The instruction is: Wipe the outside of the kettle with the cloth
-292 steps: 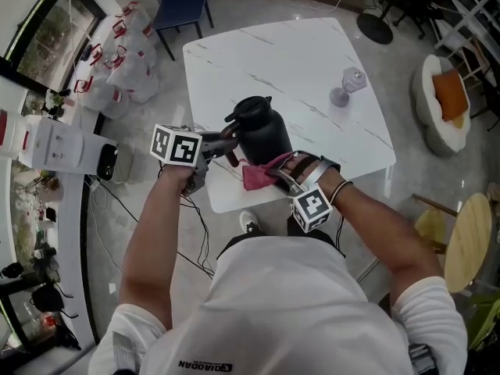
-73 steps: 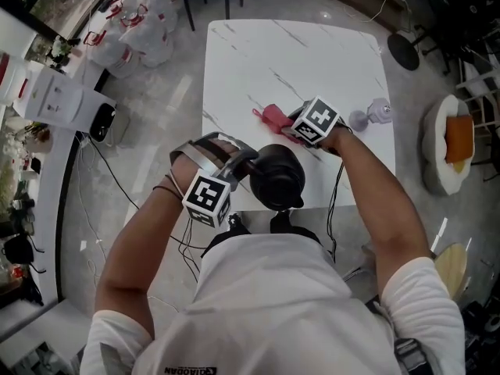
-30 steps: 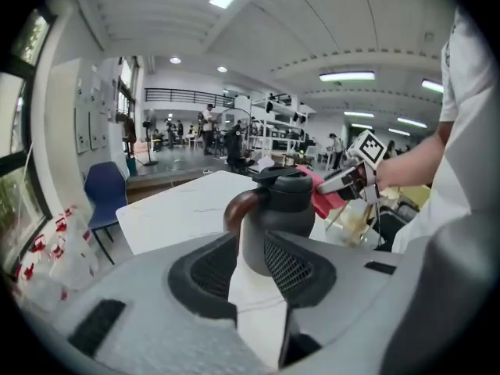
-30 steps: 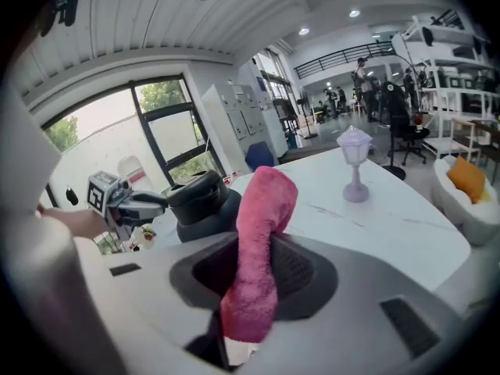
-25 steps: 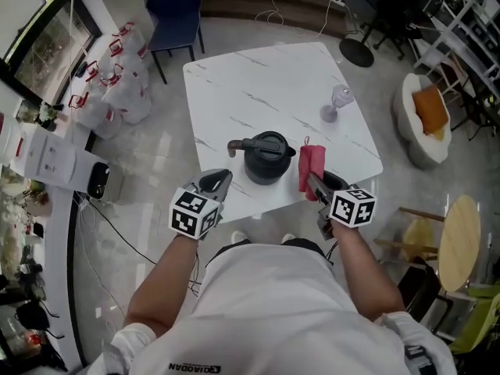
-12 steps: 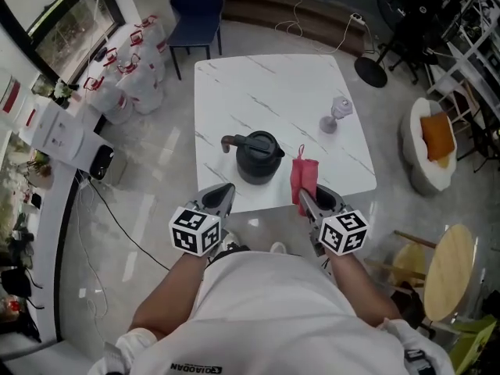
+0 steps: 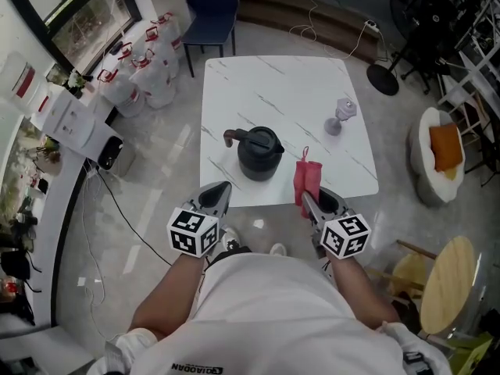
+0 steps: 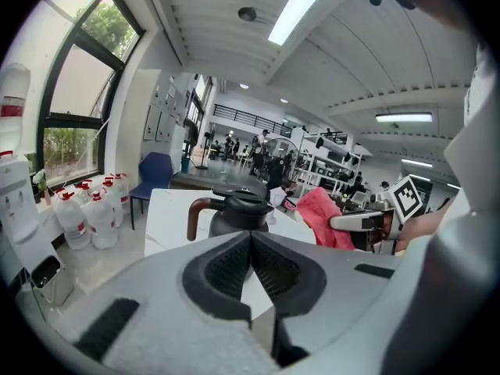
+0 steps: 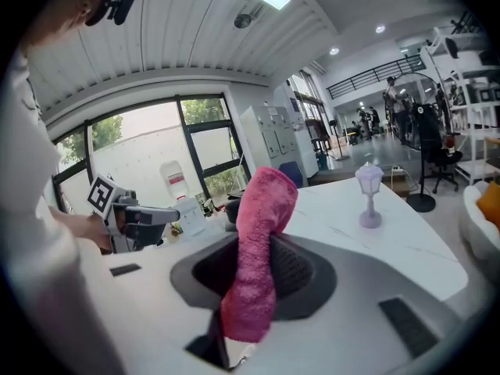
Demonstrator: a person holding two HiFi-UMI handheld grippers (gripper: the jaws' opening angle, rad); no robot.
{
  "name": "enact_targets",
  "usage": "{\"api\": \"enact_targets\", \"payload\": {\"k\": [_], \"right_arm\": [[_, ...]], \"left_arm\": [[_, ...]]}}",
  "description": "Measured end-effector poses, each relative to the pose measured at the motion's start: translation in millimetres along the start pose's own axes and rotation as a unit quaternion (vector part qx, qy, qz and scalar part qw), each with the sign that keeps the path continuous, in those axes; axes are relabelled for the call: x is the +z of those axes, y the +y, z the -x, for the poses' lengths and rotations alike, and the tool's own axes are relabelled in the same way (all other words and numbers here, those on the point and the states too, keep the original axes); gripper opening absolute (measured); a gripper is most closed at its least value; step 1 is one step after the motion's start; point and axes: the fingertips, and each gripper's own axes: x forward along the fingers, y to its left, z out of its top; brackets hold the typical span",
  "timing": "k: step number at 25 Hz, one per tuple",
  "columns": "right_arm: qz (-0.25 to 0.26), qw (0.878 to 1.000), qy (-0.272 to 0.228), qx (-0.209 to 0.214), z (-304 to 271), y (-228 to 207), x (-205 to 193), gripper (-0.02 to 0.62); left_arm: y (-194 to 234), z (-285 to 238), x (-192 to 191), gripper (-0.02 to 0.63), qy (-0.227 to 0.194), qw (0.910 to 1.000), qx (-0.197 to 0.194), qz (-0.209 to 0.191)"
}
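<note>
Where the kettle sits: the black kettle is upright on the white marbled tabletop, close to the near edge, lower centre of the head view, its brown handle sticking out toward the left of the frame.
Cloth: the pink cloth is off the kettle, just to its right in the head view, with a clear gap between the two. It stands up out of the jaws and a short end hangs down below them.
Right gripper: the right gripper is clenched on the cloth, pads pressed against both its sides. From above it is at the tabletop's near edge, lower right of the kettle.
Left gripper: the left gripper has its jaws pressed together with nothing between them. It is held short of the tabletop's near edge, lower left of the kettle, apart from it.
Both grippers: side by side in front of the person, kettle between their lines of aim and beyond them.
Elsewhere on the tabletop: a small lilac lantern ornament toward the right side, well apart from the kettle.
Around the room: a blue chair at the far side, water jugs on the floor at upper left.
</note>
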Motion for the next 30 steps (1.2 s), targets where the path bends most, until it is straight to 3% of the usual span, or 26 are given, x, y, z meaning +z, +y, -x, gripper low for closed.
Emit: {"api": "enact_targets", "payload": {"k": [30], "right_arm": [[0.011,1.000,0.000,0.014,0.0,0.2,0.2,0.106]], "left_arm": [[-15.0,-6.2,6.9,-0.002,-0.004,0.9994,-0.003,-0.033]]}}
